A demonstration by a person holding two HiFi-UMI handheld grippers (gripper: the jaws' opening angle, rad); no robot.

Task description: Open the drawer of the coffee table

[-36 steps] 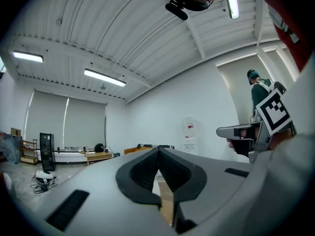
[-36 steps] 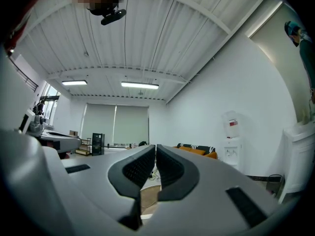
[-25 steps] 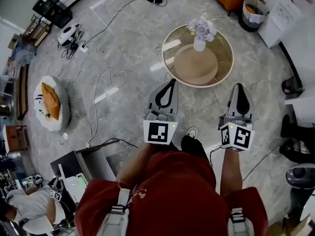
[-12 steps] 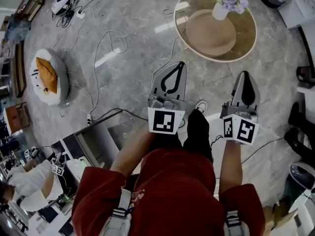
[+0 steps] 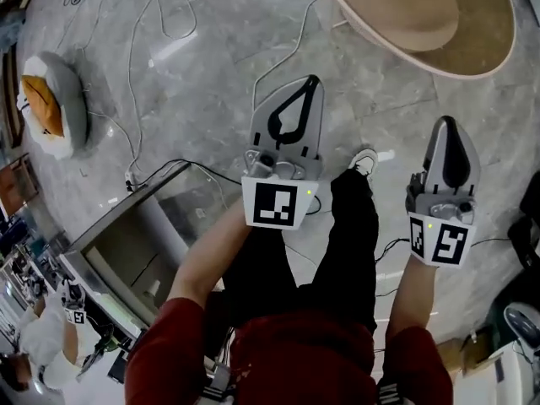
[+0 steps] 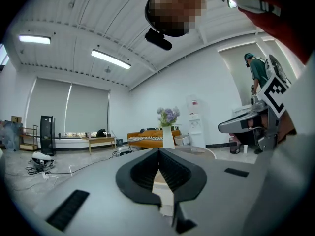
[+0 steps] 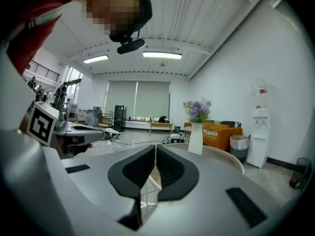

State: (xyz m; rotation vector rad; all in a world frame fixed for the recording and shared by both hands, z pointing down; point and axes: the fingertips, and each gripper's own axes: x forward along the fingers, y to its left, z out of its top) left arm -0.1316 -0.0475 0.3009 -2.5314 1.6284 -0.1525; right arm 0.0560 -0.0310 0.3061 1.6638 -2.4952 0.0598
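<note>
Your grey left gripper (image 5: 311, 84) and grey right gripper (image 5: 446, 126) both have their jaws together, holding nothing. The round, wood-toned coffee table (image 5: 485, 36) lies ahead, clear of both grippers.

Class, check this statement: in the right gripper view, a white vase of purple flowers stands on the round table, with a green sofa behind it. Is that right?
Not quite. The sofa is orange, not green, as the right gripper view shows. The rest holds: the white vase of purple flowers stands on the round table, with the sofa behind it.
</note>
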